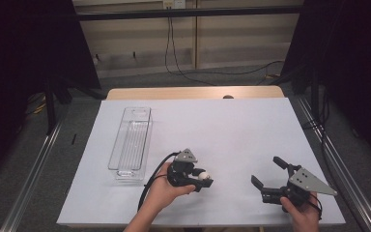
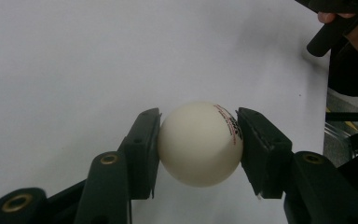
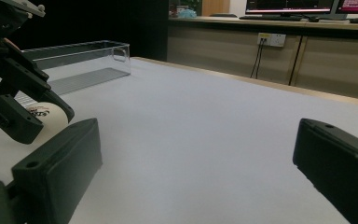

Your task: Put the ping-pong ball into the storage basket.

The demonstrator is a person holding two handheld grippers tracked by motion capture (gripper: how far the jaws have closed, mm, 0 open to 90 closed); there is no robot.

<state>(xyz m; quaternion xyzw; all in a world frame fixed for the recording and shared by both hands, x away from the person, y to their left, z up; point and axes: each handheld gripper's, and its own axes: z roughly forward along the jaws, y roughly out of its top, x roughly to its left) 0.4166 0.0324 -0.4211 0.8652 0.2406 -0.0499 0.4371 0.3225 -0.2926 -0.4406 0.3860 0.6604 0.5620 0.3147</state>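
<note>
Where the high view looks down: the left tool [image 1: 199,180] sits near 6 o'clock on the white worktop [image 1: 222,125], clamped on a small white ball [image 1: 203,176]; the right tool [image 1: 266,175] lies toward 4 o'clock, well apart from it.
Left gripper view: the ball [image 2: 200,143] shows close up, pressed between both black pads, with red and black print at its upper right; the high view is too small to show that print.
Right gripper view: its own jaws stand wide apart with bare worktop [image 3: 205,140] between them; the left tool [image 3: 46,109] with the ball [image 3: 44,114] appears at 9 o'clock.
Clear bin [image 1: 131,142]: at 10 o'clock on the worktop, long and narrow, well apart from the ball.
Bin contents: nothing visible inside the clear bin [image 3: 74,63].
</note>
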